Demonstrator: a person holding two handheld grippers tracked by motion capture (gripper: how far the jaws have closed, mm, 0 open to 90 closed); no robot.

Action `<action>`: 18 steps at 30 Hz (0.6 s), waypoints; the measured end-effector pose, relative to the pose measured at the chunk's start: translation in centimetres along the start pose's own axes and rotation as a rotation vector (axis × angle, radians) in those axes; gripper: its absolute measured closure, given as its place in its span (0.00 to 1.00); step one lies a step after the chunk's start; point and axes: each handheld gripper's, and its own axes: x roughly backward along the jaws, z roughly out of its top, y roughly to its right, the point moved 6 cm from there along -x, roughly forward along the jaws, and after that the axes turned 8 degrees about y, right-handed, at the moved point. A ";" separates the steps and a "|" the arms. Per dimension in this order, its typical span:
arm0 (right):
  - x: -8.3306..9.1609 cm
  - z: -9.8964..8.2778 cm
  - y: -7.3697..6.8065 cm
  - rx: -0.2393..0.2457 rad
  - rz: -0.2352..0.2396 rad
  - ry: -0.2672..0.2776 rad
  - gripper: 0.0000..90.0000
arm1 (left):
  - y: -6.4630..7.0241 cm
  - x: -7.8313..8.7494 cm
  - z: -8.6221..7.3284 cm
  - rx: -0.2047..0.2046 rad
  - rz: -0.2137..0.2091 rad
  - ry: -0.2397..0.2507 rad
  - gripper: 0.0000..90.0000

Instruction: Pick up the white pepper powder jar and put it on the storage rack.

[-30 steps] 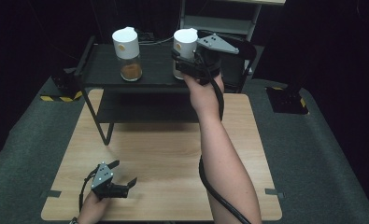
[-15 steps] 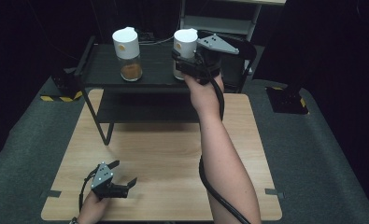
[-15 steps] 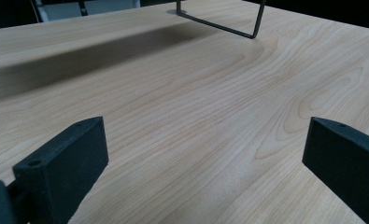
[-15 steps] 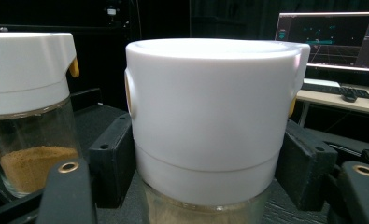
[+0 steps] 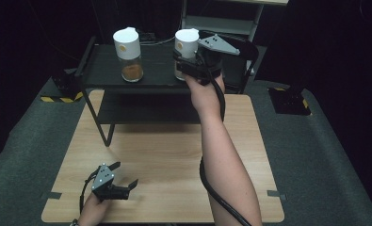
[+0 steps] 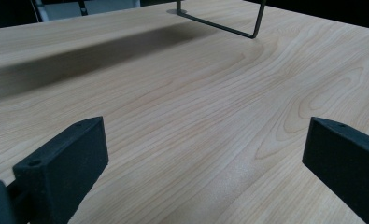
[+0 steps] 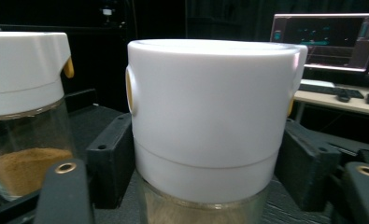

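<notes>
Two glass spice jars with white lids stand on a black shelf. The left jar holds brown powder. My right gripper reaches over the shelf with its jaws on either side of the right jar. Those jaws have just been opening, and the jar stands on the shelf between them, pads slightly off its sides. My left gripper rests low over the wooden table near its front left corner, open, with nothing between its fingers.
The shelf stands on thin metal legs at the far half of the table. A grey mat surrounds the table. A desk with a lit monitor and a keyboard sits in the dark background.
</notes>
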 end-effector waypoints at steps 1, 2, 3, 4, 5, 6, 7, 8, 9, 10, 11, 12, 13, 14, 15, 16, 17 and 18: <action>0.0 0.0 -0.1 0.000 0.001 -0.005 0.26 | 0.0 0.0 0.0 -0.001 0.000 -0.001 0.01; 0.0 0.0 -0.2 0.004 -0.005 -0.007 0.23 | 0.0 0.0 0.0 -0.001 0.000 -0.001 0.01; 0.0 0.0 -0.2 0.004 -0.005 -0.007 0.23 | 0.0 0.0 0.0 -0.001 0.000 -0.001 0.01; 0.0 -0.1 -0.5 0.008 -0.023 -0.001 0.16 | 0.0 0.0 0.0 -0.001 0.000 -0.001 0.01; 0.1 -0.2 -0.8 0.009 -0.048 0.007 0.13 | 0.0 0.0 0.0 -0.001 0.000 -0.001 0.01; 0.2 -0.3 -0.8 0.000 -0.059 0.018 0.11 | 0.0 0.0 0.0 -0.002 0.001 0.000 0.01; 0.2 -0.3 -0.8 -0.010 -0.063 0.023 0.08 | 0.0 0.0 0.0 -0.002 0.001 -0.001 0.01; 0.2 -0.3 -0.8 -0.010 -0.063 0.023 0.08 | 0.0 0.0 0.0 -0.002 0.001 -0.001 0.01; 0.3 -0.3 -0.8 -0.017 -0.067 0.025 0.05 | 0.0 0.0 0.0 -0.002 0.001 0.000 0.01; 0.3 -0.3 -0.7 -0.020 -0.064 0.026 0.03 | 0.0 0.0 0.0 -0.002 0.001 0.000 0.01; 0.5 -0.3 -0.6 -0.019 -0.051 0.022 0.01 | 0.0 0.0 0.0 -0.003 0.001 0.000 0.01; 0.5 -0.3 -0.6 -0.019 -0.051 0.022 0.01 | 0.0 0.0 0.0 -0.002 0.001 -0.001 0.01; 0.6 -0.2 -0.5 -0.015 -0.044 0.016 0.00 | 0.0 0.0 0.0 -0.002 0.001 -0.002 0.01; 0.7 -0.2 -0.5 -0.011 -0.039 0.014 0.00 | 0.0 0.0 0.0 -0.002 0.001 -0.002 0.01; 0.8 -0.2 -0.4 -0.010 -0.031 0.010 0.00 | 0.0 0.0 0.0 -0.002 0.001 -0.002 0.01; 0.9 -0.2 -0.4 -0.010 -0.026 0.006 0.00 | 0.1 0.0 0.0 -0.005 0.002 -0.003 0.01; 1.0 -0.2 -0.4 -0.011 -0.023 0.003 0.00 | 0.1 0.0 0.0 -0.007 0.002 -0.004 0.01; 1.2 -0.2 -0.5 -0.007 -0.022 0.000 0.00 | 0.1 0.0 0.0 -0.010 0.001 -0.005 0.01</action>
